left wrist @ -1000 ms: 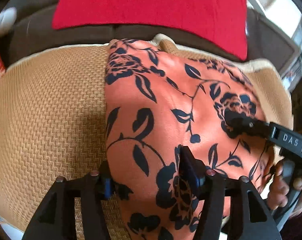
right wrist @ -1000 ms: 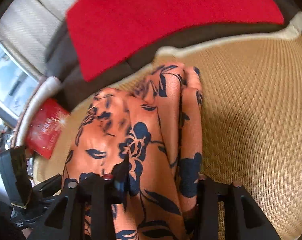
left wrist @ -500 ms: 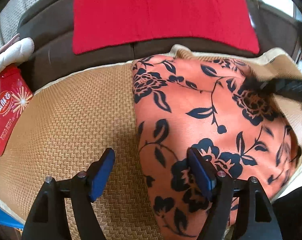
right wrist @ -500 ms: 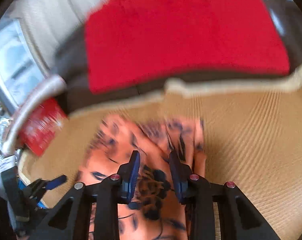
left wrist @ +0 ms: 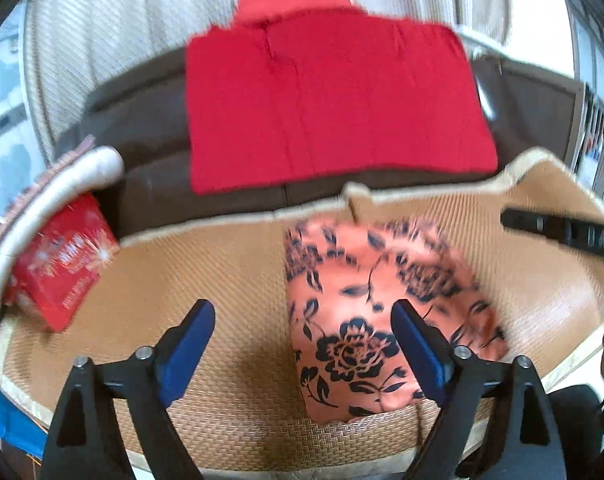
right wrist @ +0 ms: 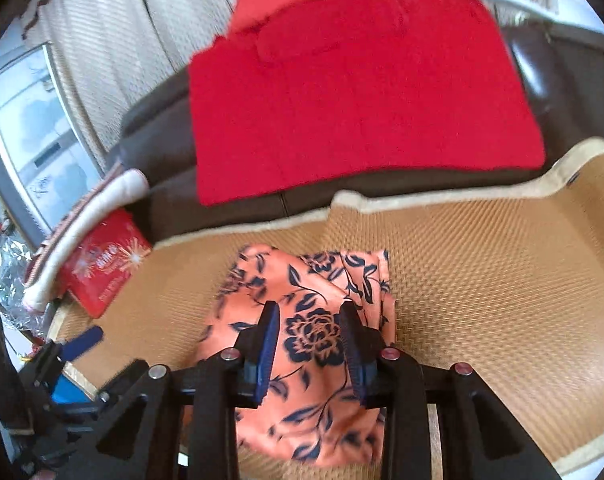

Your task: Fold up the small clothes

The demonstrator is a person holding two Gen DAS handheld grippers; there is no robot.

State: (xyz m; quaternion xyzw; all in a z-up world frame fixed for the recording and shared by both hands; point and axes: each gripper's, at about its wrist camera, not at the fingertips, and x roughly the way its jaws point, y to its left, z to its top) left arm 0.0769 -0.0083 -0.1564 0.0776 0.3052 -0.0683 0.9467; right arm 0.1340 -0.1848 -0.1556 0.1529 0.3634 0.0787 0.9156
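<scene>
An orange cloth with a dark floral print (left wrist: 374, 312) lies folded on the woven tan seat mat (left wrist: 202, 280). It also shows in the right wrist view (right wrist: 314, 344). My left gripper (left wrist: 302, 348) is open wide and empty, raised above the mat at the cloth's left edge. My right gripper (right wrist: 310, 348) is open with a narrower gap, raised above the cloth and holding nothing. The right gripper's tip (left wrist: 562, 232) shows at the right edge of the left wrist view.
A red cloth (left wrist: 334, 104) hangs over the dark brown sofa back (left wrist: 142, 168). A red packet (left wrist: 62, 260) and a white padded roll (left wrist: 54, 188) lie at the left end of the mat. The mat's front edge (left wrist: 302, 460) is just below the cloth.
Both grippers have let go of the floral cloth and pulled back and up from it. The left jaws opened wide. The cloth now lies folded on the mat.
</scene>
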